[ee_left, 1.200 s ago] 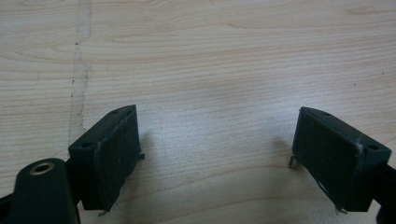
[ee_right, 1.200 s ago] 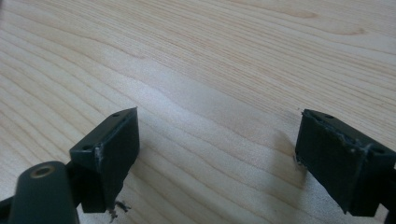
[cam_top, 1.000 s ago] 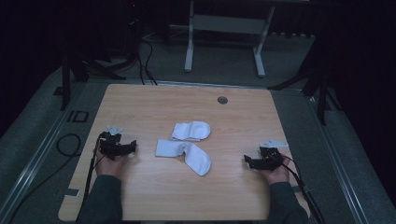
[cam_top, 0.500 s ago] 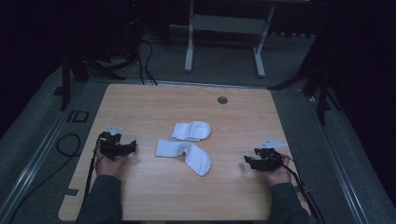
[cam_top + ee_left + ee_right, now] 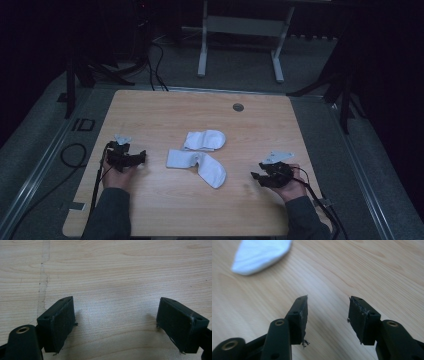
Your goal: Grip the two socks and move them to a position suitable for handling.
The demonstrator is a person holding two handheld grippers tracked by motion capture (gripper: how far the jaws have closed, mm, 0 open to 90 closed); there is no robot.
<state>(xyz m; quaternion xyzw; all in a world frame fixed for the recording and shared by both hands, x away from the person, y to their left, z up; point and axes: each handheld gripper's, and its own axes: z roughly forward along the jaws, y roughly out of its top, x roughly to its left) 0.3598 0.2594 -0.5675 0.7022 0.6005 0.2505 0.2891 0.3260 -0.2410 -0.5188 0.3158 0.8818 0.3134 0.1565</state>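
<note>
My left gripper (image 5: 131,159) rests on the worktop (image 5: 150,120) left of the socks, jaws wide apart, empty. Two white socks (image 5: 202,155) lie touching at centre: soft, light, limp; I judge a cuff edge the best hold. Right of them, my right gripper (image 5: 265,176) has jaws parted, empty.

Two white socks (image 5: 196,161) on a pale, wood-grained table (image 5: 160,115). Black left gripper (image 5: 134,159) and black right gripper (image 5: 261,177), each topped by a grey plate. Grey floor (image 5: 380,150) around.
</note>
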